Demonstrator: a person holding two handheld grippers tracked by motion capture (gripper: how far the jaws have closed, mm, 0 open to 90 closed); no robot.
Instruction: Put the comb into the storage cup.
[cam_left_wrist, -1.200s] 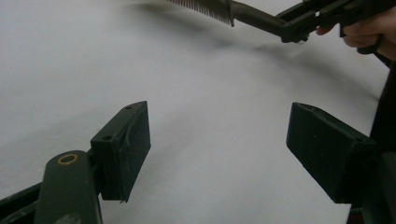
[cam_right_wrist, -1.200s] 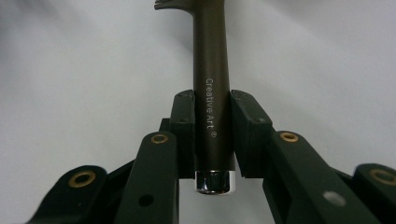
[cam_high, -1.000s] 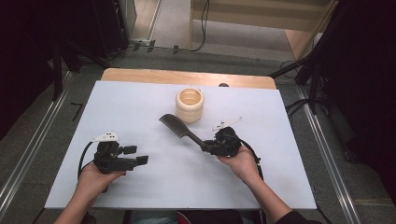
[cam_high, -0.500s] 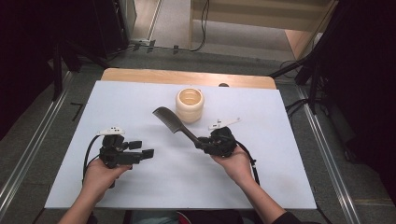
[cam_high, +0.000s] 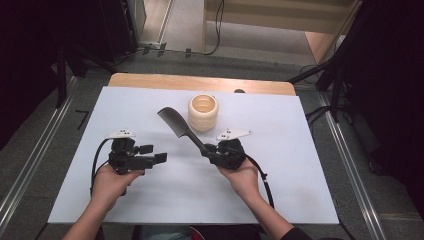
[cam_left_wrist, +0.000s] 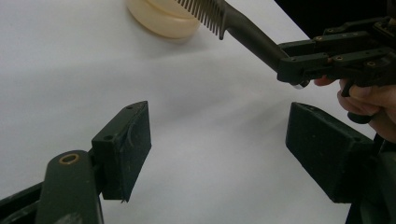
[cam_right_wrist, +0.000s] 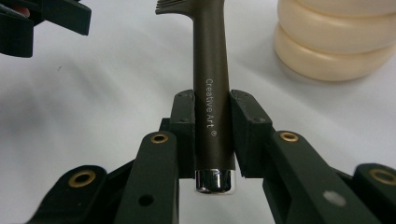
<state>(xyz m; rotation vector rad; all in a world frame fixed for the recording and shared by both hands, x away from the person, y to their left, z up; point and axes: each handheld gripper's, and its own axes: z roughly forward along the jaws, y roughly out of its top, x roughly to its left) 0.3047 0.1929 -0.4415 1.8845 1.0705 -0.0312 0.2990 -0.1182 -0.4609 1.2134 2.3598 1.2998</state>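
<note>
Since a second ago, the comb (cam_high: 176, 125) has swung up so its toothed head now lies just left of the cup (cam_high: 203, 112), close beside its rim. Right tool (cam_right_wrist: 212, 133) is clamped on the comb's handle near its chrome end, holding it above the tabletop (cam_high: 300, 150). Left tool (cam_left_wrist: 219, 149), well left of the cup, has its jaws wide apart with nothing between them.

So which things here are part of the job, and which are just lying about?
In the job:
- comb, handle clamped in the right tongs
- cup, beside the comb's teeth
- left tongs, open, holding nothing

Lying about:
- small dark thing at the table's far edge
</note>
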